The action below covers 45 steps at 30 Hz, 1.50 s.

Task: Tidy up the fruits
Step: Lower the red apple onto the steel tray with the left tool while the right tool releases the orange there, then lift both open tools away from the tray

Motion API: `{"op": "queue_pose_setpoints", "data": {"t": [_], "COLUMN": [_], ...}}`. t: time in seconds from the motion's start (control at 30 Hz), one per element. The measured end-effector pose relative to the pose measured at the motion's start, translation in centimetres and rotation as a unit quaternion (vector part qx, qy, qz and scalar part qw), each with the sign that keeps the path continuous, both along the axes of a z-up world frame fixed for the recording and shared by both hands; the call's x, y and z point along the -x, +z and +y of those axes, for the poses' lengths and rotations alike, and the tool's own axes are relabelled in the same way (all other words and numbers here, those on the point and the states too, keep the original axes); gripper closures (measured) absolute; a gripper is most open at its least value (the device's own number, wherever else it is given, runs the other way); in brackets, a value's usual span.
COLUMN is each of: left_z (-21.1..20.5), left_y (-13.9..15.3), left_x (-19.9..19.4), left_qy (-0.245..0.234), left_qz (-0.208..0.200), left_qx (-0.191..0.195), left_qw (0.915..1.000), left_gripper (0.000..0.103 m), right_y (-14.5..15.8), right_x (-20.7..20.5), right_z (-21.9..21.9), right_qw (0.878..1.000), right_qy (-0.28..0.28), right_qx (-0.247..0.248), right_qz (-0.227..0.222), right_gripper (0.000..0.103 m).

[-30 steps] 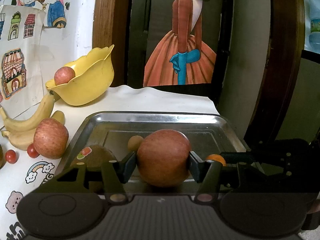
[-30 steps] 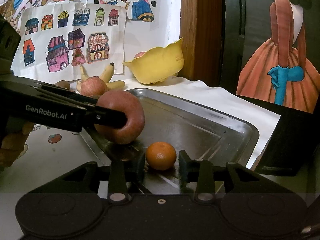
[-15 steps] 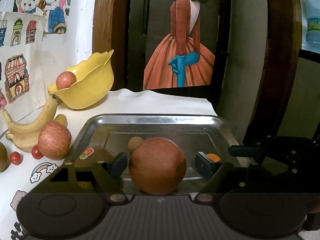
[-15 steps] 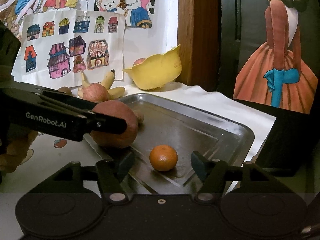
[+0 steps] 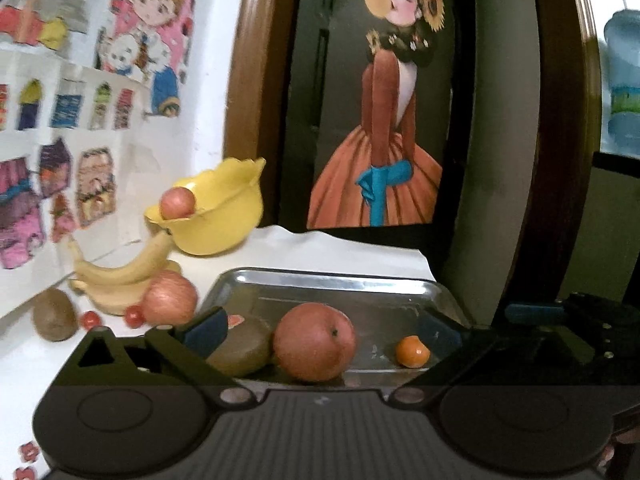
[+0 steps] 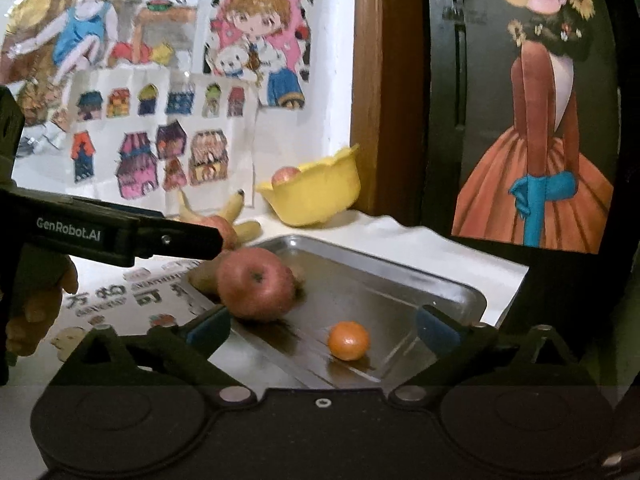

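The left gripper (image 5: 320, 326) now stands spread wide and empty. A second ago its blue pads pinched the red apple (image 5: 314, 342); half a second ago they had parted, and now the gripper has drawn back and up, with the apple resting free on the metal tray (image 5: 340, 280). The right gripper (image 6: 322, 326) has done the same: it sat close about the small orange (image 6: 348, 340), then opened, and now hangs spread above and behind it, touching nothing. I take this as two placements finished, so both grippers are free for the fruit left on the desk.

The apple is round, with matte red-orange skin and a dark stem pit. It sits at the tray's near left, close against a brown kiwi (image 5: 240, 346), dull and fuzzy-looking, which lies just beside it. The orange is small, bright and smooth-looking, and lies well apart toward the tray's right side. The tray is shallow, rectangular, polished steel with rounded corners and a raised rim; round fruit could roll on it.

Outside the tray, on the white desk (image 5: 280, 250), wait another red apple (image 5: 170, 298), a curved bunch of yellow bananas (image 5: 120, 276), two small red cherry tomatoes (image 5: 90, 319), and a second kiwi (image 5: 54, 314). Farther back a glossy yellow bowl (image 5: 220, 216) with a scalloped rim holds one more apple (image 5: 177, 202).
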<state>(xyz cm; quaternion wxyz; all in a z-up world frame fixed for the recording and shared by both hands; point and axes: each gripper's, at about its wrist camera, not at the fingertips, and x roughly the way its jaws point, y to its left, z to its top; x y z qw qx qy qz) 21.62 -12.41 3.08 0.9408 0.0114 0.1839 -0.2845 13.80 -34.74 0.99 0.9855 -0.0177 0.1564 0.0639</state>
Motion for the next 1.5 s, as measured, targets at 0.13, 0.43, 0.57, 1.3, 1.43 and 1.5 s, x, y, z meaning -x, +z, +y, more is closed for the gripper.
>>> {"op": "queue_pose_setpoints", "data": {"t": [0.13, 0.43, 0.57, 1.3, 1.43, 1.5], "left_z": [2.6, 9.4, 12.2, 23.2, 23.7, 23.7], "left_y": [0.8, 1.0, 0.7, -0.1, 0.0, 0.0], "left_x": [2.1, 5.4, 6.8, 7.1, 6.2, 5.7], "left_qy": [0.019, 0.063, 0.074, 0.182, 0.191, 0.192], "left_qz": [-0.005, -0.003, -0.003, 0.013, 0.017, 0.018], "left_qx": [0.01, 0.01, 0.003, -0.05, -0.053, -0.057], "left_qw": [0.9998, 0.9979, 0.9972, 0.9819, 0.9801, 0.9797], "left_gripper": [0.001, 0.0, 0.0, 0.0, 0.0, 0.0], "right_y": [1.1, 3.6, 4.5, 7.0, 6.8, 6.6], "right_x": [2.1, 6.7, 8.3, 6.2, 4.9, 4.2], "right_z": [1.5, 5.3, 7.9, 20.9, 22.2, 22.6], "right_qw": [1.0, 0.999, 0.998, 0.983, 0.981, 0.979], "right_qy": [0.006, 0.027, 0.044, 0.169, 0.18, 0.186], "right_qx": [0.001, 0.003, 0.02, 0.071, 0.075, 0.077], "right_qz": [-0.011, -0.03, -0.029, -0.025, -0.021, -0.02], "right_gripper": [0.001, 0.001, 0.001, 0.001, 0.001, 0.001]}}
